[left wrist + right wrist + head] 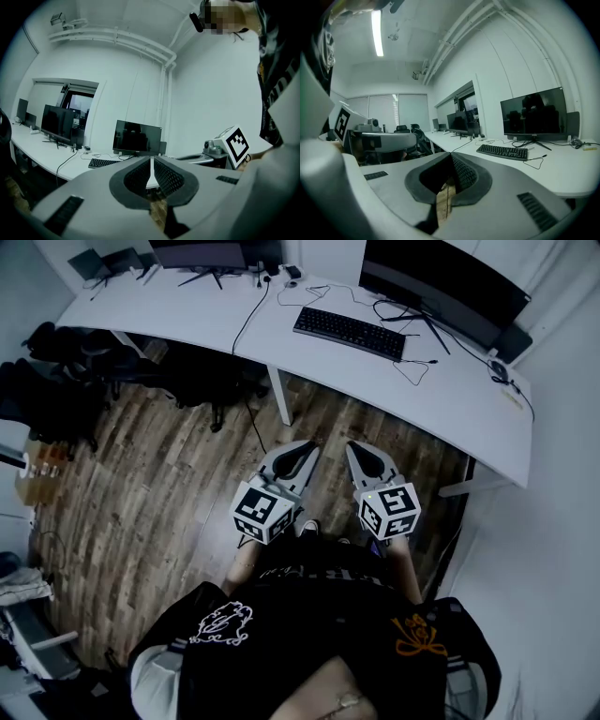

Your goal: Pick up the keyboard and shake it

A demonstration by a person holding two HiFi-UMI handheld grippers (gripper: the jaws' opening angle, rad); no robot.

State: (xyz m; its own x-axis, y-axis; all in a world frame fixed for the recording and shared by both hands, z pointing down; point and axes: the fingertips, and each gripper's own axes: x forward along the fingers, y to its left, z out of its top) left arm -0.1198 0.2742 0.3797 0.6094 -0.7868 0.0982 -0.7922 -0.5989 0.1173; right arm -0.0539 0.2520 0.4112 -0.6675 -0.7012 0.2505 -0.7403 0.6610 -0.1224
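Closed left tongs [151, 165], keyboard [104, 162] beyond

1. This is looking like an office: a long white desk [234, 324] is running along the far wall.
2. Dark monitors [441, 282] and a black keyboard [349, 332] are sitting on it, with cables [251, 313] trailing.
3. Black office chairs [416, 132] are standing at the left, over wood-plank flooring [159, 484].
4. A ceiling strip light [377, 33] is glowing overhead.
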